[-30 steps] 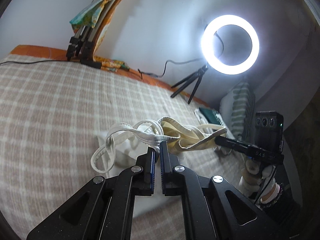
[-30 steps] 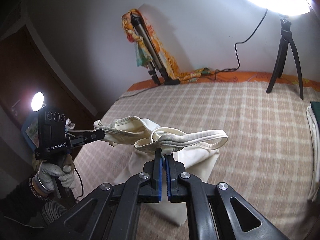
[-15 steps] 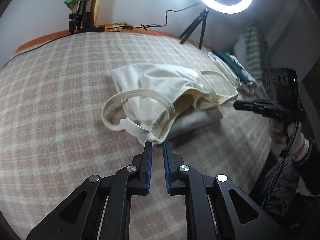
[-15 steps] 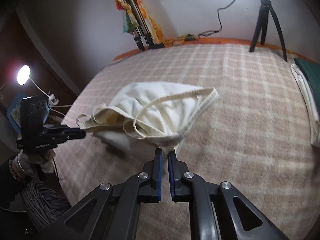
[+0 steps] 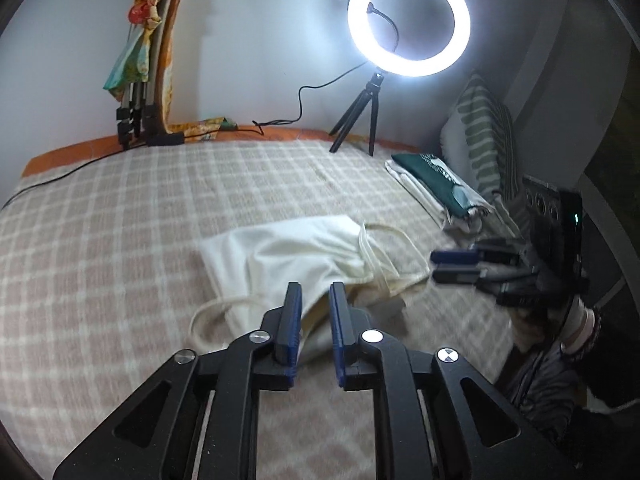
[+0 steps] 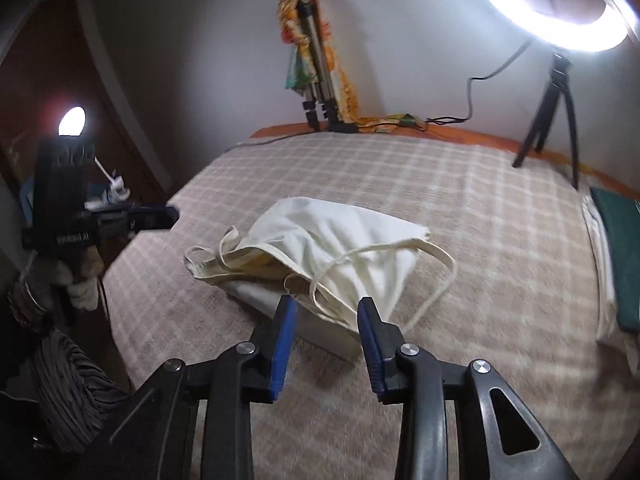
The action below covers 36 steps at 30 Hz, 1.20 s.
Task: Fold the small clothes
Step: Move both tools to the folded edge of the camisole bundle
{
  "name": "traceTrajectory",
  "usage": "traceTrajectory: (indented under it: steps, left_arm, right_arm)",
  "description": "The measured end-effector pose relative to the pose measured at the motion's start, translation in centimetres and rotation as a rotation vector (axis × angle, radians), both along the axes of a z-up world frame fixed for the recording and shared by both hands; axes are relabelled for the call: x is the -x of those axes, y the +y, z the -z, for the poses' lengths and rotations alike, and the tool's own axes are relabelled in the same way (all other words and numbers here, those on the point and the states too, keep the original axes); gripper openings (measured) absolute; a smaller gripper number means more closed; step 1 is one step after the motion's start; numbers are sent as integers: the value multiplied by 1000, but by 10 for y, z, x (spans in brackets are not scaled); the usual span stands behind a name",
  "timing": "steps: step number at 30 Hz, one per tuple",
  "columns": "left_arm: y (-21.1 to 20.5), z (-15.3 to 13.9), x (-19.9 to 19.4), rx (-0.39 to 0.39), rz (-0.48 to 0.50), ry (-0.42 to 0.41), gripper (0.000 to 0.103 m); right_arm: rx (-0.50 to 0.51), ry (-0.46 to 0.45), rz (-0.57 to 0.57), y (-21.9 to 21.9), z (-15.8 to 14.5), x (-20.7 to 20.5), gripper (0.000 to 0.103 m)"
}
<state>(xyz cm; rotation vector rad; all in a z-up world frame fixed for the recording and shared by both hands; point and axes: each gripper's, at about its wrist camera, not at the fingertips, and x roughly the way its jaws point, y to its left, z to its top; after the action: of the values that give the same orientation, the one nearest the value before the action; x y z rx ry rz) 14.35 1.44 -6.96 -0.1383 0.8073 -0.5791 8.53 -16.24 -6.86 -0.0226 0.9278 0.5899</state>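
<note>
A cream strappy top (image 5: 296, 256) lies flat on the checked bedspread (image 5: 120, 240), its thin straps loose at the near edge; it also shows in the right wrist view (image 6: 340, 248). My left gripper (image 5: 315, 292) is open and empty just above the garment's near hem. My right gripper (image 6: 326, 308) is open and empty over the strap end. In the left wrist view the right gripper (image 5: 456, 266) hovers by the straps on the right. In the right wrist view the left gripper (image 6: 156, 216) is at the far left.
A lit ring light on a small tripod (image 5: 408, 20) stands at the back of the bed. A folded tripod with a patterned cloth (image 5: 148, 60) leans on the wall. Folded white and green clothes (image 5: 432, 180) and a striped pillow (image 5: 484, 136) lie at the right edge.
Both grippers held the top up by its straps, then lowered it onto the bed and let go. Both now stand open and have pulled back a little.
</note>
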Motion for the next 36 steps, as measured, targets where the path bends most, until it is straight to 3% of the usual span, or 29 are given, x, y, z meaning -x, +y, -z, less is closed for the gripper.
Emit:
traceTrajectory:
  steps: [3, 8, 10, 11, 12, 14, 18, 20, 24, 27, 30, 36]
  left_arm:
    - [-17, 10, -25, -14, 23, 37, 16]
    - [-39, 32, -47, -57, 94, 122, 16]
    - [-47, 47, -48, -79, 165, 190, 16]
    - [-50, 54, -47, -101, 190, 216, 16]
    - [-51, 61, -43, -134, 215, 237, 16]
    - [-48, 75, -32, -189, 245, 254, 16]
    - [-30, 80, -15, -198, 253, 260, 16]
    - [-23, 74, -3, -188, 245, 246, 16]
    - [-11, 52, 7, -123, 194, 173, 16]
    - [-3, 42, 2, -64, 125, 123, 16]
    - [4, 48, -8, -45, 73, 125, 16]
    - [-4, 75, -3, -159, 127, 171, 16]
  right_arm:
    - [20, 21, -21, 18, 16, -13, 34]
    - [167, 9, -109, 38, 39, -14, 34]
    - [203, 11, -161, 42, 44, -7, 24]
    - [243, 12, -190, 45, 46, -3, 8]
    - [286, 9, -214, 47, 47, 1, 4]
    - [348, -3, -251, 44, 47, 9, 4]
    - [413, -5, -243, 26, 43, 13, 4]
    - [374, 9, -223, 15, 34, 13, 5]
    - [207, -10, -141, -3, 10, 11, 34]
    - [156, 9, -115, -5, 11, 7, 34]
    - [124, 96, -38, -12, 29, -2, 35]
    - [-159, 310, 159, -55, 57, -27, 37]
